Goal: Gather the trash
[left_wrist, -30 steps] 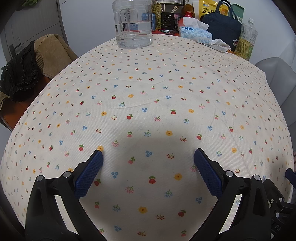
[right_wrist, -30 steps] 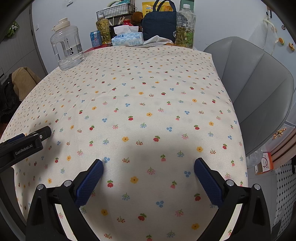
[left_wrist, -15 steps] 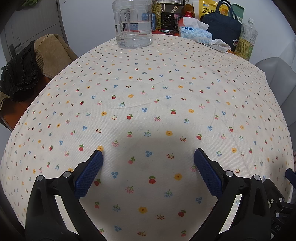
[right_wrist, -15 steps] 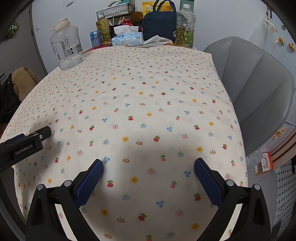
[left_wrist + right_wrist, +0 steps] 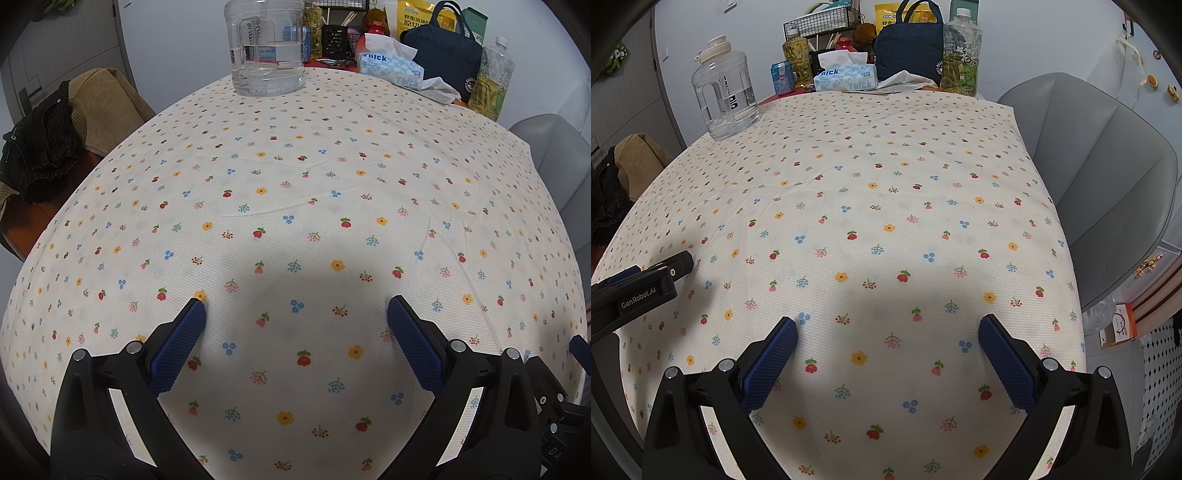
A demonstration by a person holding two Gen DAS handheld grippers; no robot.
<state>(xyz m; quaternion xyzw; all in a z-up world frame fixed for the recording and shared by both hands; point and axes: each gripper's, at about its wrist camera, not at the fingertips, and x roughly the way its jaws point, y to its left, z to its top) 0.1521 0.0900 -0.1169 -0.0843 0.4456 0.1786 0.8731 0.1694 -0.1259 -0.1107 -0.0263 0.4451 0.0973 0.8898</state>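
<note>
A table under a flowered cloth (image 5: pixel 295 206) (image 5: pixel 871 221) fills both views. My left gripper (image 5: pixel 295 314) hovers open over its near part, nothing between the blue pads. My right gripper (image 5: pixel 888 330) is open too, over the near right part of the cloth. The left gripper's black body (image 5: pixel 639 291) shows at the left edge of the right wrist view. A crumpled white tissue (image 5: pixel 437 90) (image 5: pixel 905 80) lies at the far edge beside a blue tissue box (image 5: pixel 391 68) (image 5: pixel 846 75). No loose trash shows on the open cloth.
At the far end stand a clear water jug (image 5: pixel 267 44) (image 5: pixel 724 92), a navy bag (image 5: pixel 443 40) (image 5: pixel 910 40), drink bottles (image 5: pixel 493 79) (image 5: pixel 960 51), a can (image 5: pixel 782 77) and a wire rack (image 5: pixel 822 24). A grey chair (image 5: pixel 1089 177) is right; clothes (image 5: pixel 55 140) hang on a chair left.
</note>
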